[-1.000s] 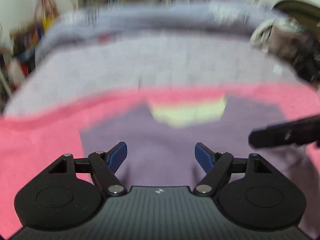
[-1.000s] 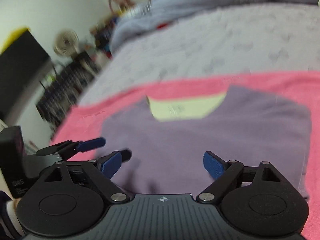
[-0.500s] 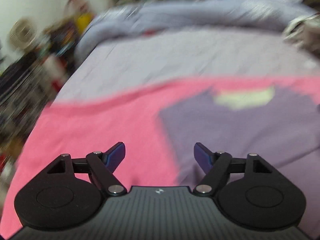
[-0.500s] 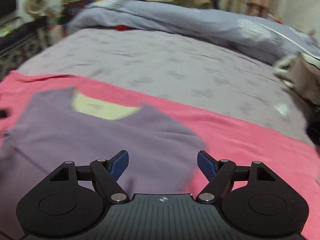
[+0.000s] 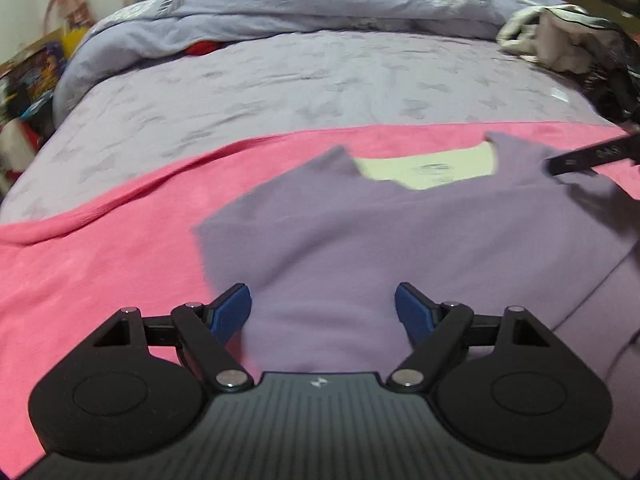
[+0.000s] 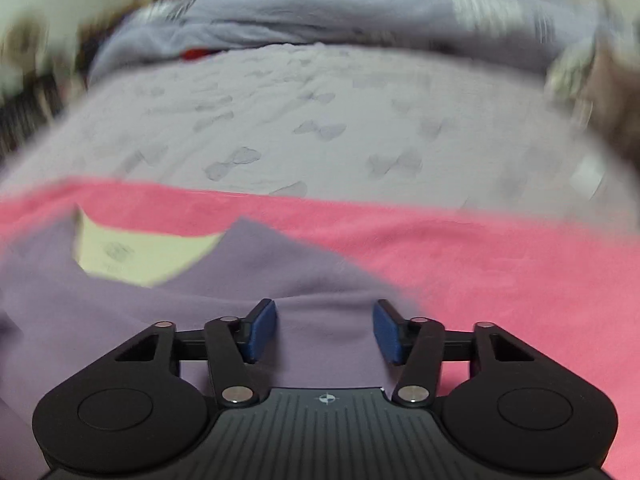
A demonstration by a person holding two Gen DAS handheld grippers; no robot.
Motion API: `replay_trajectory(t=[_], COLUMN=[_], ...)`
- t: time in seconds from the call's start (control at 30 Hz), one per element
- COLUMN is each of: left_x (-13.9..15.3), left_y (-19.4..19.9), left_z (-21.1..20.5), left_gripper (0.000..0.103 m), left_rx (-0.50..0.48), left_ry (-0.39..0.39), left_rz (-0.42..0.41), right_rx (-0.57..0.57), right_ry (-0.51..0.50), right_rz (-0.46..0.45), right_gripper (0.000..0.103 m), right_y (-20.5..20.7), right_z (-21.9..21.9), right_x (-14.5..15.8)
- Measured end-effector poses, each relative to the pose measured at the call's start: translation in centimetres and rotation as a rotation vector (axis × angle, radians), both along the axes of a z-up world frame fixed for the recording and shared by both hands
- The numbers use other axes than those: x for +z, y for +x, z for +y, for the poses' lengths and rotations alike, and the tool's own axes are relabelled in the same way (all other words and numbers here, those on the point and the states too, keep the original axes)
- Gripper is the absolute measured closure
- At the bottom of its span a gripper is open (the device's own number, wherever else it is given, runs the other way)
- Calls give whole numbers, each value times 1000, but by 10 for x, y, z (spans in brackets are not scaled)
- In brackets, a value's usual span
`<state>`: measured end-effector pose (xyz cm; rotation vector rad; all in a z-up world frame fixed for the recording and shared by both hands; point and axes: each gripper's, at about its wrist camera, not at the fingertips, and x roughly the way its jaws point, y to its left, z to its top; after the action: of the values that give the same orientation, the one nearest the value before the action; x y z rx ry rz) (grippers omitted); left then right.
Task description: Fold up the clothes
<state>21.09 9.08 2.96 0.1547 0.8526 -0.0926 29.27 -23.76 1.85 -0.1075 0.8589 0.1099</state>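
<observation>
as right claw (image 6: pixel 325 330) narrows, purple shirt (image 6: pixel 312 280) between

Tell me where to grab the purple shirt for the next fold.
Probably its two side edges. The shirt lies flat on the pink blanket, so come down from above: left gripper on its edge by the blanket, right gripper on the opposite one.

Lilac-sheeted bed (image 5: pixel 320 92); cluttered shelves (image 5: pixel 28 76)

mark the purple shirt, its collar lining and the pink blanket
purple shirt (image 5: pixel 400 248), left wrist view, middle of the chest.
collar lining (image 5: pixel 432 168), left wrist view, pale yellow patch inside the neck opening.
pink blanket (image 6: pixel 500 264), right wrist view, bare stretch right of the shirt.
</observation>
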Motion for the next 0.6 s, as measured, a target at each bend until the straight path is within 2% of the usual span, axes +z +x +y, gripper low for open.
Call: replay_trajectory(t=[0.03, 0.07, 0.13, 0.23, 0.33, 0.4, 0.47, 0.5, 0.6], left_x=[6, 13, 29, 36, 23, 8, -8, -11, -17], left_y=[0, -4, -14, -22, -33, -42, -55, -66, -99], left_z=[8, 10, 10, -20, -50, -63, -69, -67, -55], left_gripper=[22, 26, 26, 24, 23, 23, 23, 21, 20], left_rx=[53, 69, 84, -60, -200, -230, -240, -238, -227], left_ry=[23, 15, -16, -44, -73, -72, -45, -38, -27], left_rz=[-9, -32, -82, -90, -55, -4, 52, 52, 34], right_rx=[17, 35, 113, 261, 348, 378, 415, 434, 382], right_ry=[-37, -70, 18, 111, 144, 106, 34, -1, 49], right_rz=[-38, -76, -94, -50, 44, 88, 36, 8, 37], right_gripper=[43, 40, 32, 32, 33, 32, 30, 30, 27], right_y=[-9, -19, -41, -71, -91, -108, -131, -142, -163], right_z=[4, 8, 15, 37, 59, 70, 69, 68, 43], right_x=[8, 16, 28, 34, 17, 2, -3, -5, -7])
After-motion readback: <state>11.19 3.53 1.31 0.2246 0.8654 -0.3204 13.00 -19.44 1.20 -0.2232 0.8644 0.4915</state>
